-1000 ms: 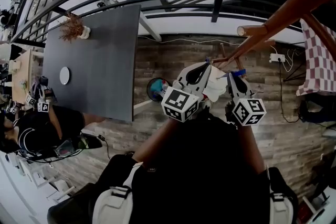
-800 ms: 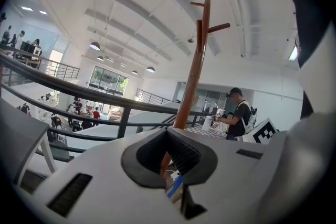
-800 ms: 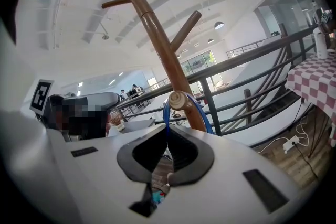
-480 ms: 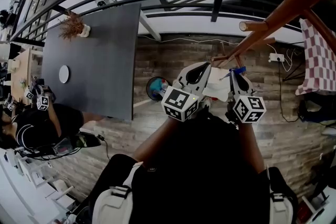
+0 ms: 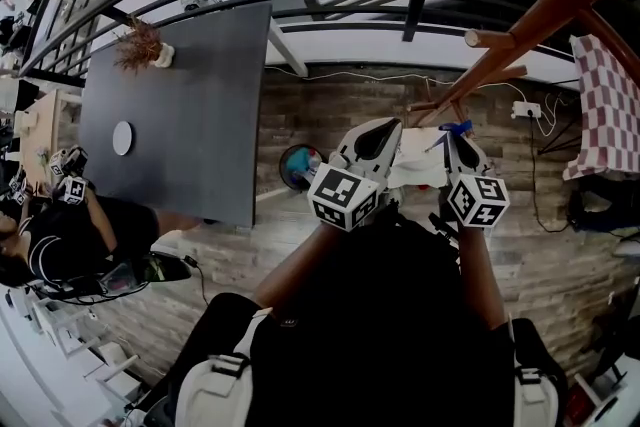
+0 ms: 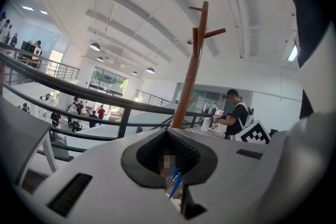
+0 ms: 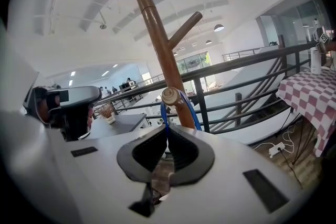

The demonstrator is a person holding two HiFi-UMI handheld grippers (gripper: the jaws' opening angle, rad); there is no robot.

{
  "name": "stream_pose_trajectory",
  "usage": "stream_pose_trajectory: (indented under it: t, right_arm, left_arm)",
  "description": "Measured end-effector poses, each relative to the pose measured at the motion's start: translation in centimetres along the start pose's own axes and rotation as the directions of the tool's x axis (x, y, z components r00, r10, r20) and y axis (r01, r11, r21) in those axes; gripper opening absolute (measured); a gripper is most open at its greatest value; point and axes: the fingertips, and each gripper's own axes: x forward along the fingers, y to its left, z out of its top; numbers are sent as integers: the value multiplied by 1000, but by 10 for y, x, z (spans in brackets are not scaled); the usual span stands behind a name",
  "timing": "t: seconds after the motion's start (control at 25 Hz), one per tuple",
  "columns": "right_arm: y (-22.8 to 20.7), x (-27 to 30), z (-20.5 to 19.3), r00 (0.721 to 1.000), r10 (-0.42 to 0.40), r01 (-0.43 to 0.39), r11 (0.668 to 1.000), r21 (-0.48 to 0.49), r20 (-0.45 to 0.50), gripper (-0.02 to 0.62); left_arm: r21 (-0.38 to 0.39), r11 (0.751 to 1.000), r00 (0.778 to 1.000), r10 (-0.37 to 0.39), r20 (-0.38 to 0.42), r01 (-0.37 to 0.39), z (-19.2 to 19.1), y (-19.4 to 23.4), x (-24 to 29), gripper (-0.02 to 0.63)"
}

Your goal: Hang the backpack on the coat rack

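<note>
Right gripper view: my raised right gripper (image 7: 168,132) pinches the blue loop (image 7: 196,116) right at a peg (image 7: 171,96) of the coat rack (image 7: 151,34). Beside it, my left gripper (image 6: 168,131) clamps the backpack (image 5: 412,171).

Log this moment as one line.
stage: hooking loop | right gripper: shut on blue loop, loop round lower peg of coat rack | left gripper: shut on backpack | backpack not released

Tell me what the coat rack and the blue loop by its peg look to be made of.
The coat rack looks wooden: brown, smooth sheen, ring grain on the peg end. The blue loop is thin and bends, probably fabric strap or cord.
</note>
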Motion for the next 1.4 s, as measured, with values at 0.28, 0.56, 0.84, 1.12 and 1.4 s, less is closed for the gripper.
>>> stream_pose_trajectory:
  t: [0.28,0.56,0.84,1.12,1.4]
  right_arm:
    - [-2,0,-3,1000,-21,21,1000,1,-18,18]
    - [-2,-2,-4,999,-49,49,999,7,-20,20]
    - [-1,0,-3,998,-61,61,998,-2,-12,20]
    - [-2,-2,1,997,-73,73,997,-7,-3,20]
    - [-4,-5,0,997,-82,82,997,-6,4,25]
  left_arm:
    - [-4,1000,1000,0,6,0,0,-1,-10,6]
    - [2,1000,1000,-2,11,2,0,-5,-22,6]
    - [1,1000,1000,5,22,-5,1,-6,-30,6]
    - [-5,1000,999,11,33,-11,1,-9,-40,6]
    - [-6,1000,999,9,43,-9,1,-14,-44,6]
